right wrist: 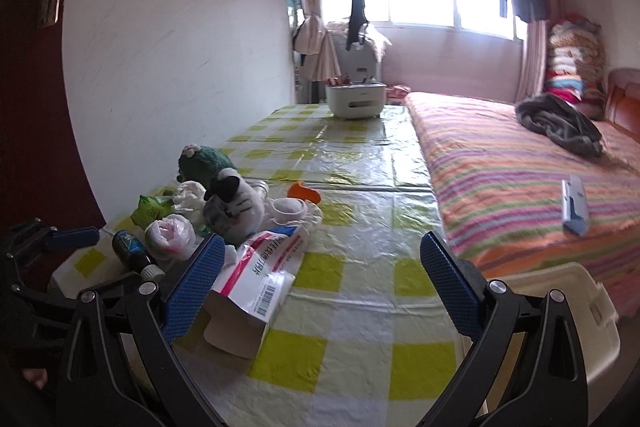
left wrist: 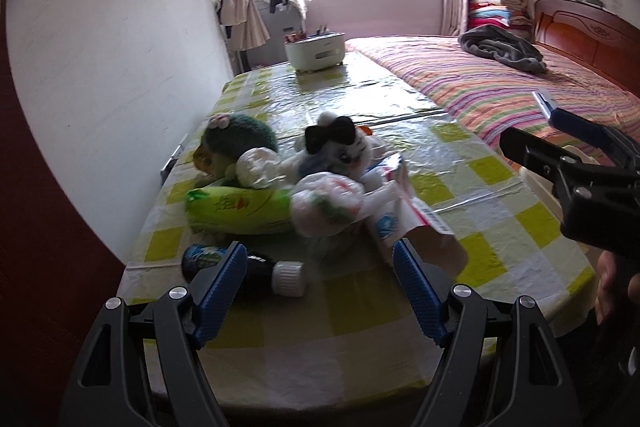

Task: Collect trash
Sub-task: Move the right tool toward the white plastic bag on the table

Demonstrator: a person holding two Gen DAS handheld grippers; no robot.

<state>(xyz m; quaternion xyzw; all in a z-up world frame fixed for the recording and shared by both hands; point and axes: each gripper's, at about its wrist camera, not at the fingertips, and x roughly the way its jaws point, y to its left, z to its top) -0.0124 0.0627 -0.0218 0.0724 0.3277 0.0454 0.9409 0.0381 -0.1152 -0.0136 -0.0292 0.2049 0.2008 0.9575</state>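
Observation:
A heap of trash lies on the checked table (left wrist: 360,307): a crumpled plastic bag (left wrist: 324,203), a green packet (left wrist: 236,207), a dark bottle (left wrist: 216,261) on its side with a white cap, and an opened cardboard box (left wrist: 420,227). My left gripper (left wrist: 320,267) hangs open just in front of the heap, with the bottle cap and bare cloth between its fingers. My right gripper (right wrist: 320,267) is open too. The box (right wrist: 260,279) lies by its left finger (right wrist: 196,287), not pinched. In the left wrist view, the right gripper (left wrist: 560,147) shows at the right edge.
Two plush toys (left wrist: 340,147) sit behind the heap against a white wall. A cream bin (right wrist: 560,307) stands at the table's right, before a striped bed (right wrist: 520,187). A white container (left wrist: 316,53) is at the table's far end, and an orange piece (right wrist: 304,193) lies mid-table.

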